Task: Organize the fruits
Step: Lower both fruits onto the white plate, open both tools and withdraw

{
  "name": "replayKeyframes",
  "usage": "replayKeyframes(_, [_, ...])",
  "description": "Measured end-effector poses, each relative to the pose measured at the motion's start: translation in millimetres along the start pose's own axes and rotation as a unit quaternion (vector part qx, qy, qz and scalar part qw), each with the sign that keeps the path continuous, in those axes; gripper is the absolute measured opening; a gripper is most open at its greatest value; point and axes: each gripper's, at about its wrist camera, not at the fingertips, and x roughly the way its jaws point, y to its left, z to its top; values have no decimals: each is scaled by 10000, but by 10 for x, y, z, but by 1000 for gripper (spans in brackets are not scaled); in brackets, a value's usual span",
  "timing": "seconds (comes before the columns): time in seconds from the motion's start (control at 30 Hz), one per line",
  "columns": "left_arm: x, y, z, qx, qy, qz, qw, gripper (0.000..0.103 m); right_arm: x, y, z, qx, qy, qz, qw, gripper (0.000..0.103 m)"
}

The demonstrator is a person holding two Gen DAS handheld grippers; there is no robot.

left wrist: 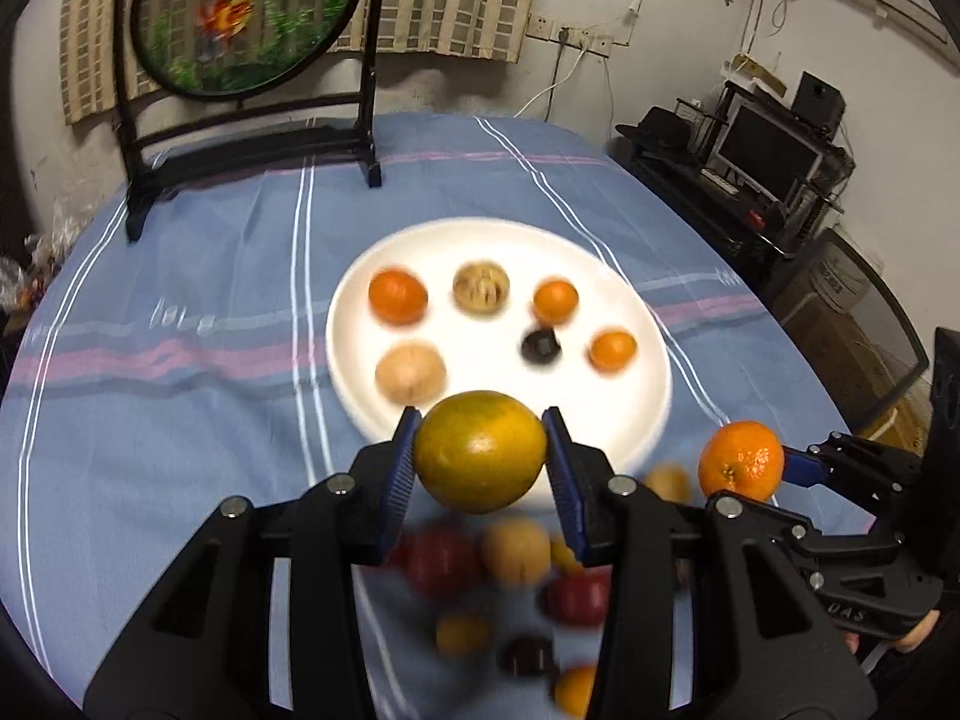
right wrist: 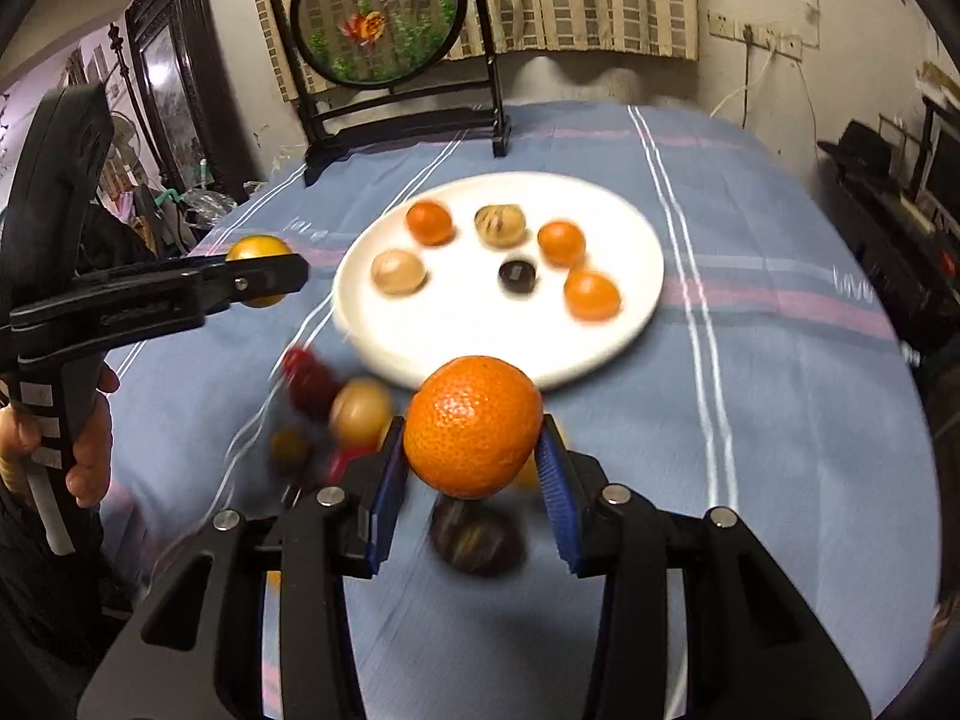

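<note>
At the left, a yellow-green citrus (left wrist: pixel 480 450) was clamped between the blue pads of the left tool (left wrist: pixel 480 459), held clear of the counter (left wrist: pixel 180 420) just short of the near rim of the plate (left wrist: pixel 651 414). To the right, an orange (right wrist: pixel 473 426) was clamped in the same way by the right tool (right wrist: pixel 471 468), also lifted and near the plate's front edge. Both fruits were gripped only at their widest sides, so a slip was judged possible if either were swung quickly; a dropped fruit would probably roll across the cloth or knock into the loose pile (left wrist: pixel 516 552) of red, yellow and dark fruits lying on the counter beneath the tools. With both tools close together and aimed at one plate, a clash between them was also judged a risk. Six items were seen on the plate, spaced in a rough ring: from left to right, a pale round fruit (left wrist: pixel 410 373), an orange one (left wrist: pixel 398 296), a mottled beige one (left wrist: pixel 481 289), a small dark one (left wrist: pixel 540 346) and two small orange ones (left wrist: pixel 555 301) (left wrist: pixel 612 350). The near part of the plate was bare, and room for both held fruits was judged to remain there.
</note>
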Motion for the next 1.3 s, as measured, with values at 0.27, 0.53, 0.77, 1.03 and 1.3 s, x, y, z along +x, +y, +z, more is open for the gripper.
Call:
replayKeyframes(0.27, [921,129,539,-358,490,312,9977,42,843,-302,670,110,321,-256,9991,43])
replayKeyframes(0.53, [1174,265,637,-612,653,315,9955,68,1026,-353,738,21,423,-603,9973,52])
replayKeyframes(0.77, [637,161,658,-493,168,130,9986,68,606,-360,732,95,57,-612,9981,62])
replayKeyframes(1.03, [-79,29,52,-305,-72,24,9995,78,70,-63,133,-61,80,-305,9995,63])
replayKeyframes(1.3, [-426,-5,-699,-451,-281,280,9982,79,-175,96,-355,317,94,-51,9994,63])
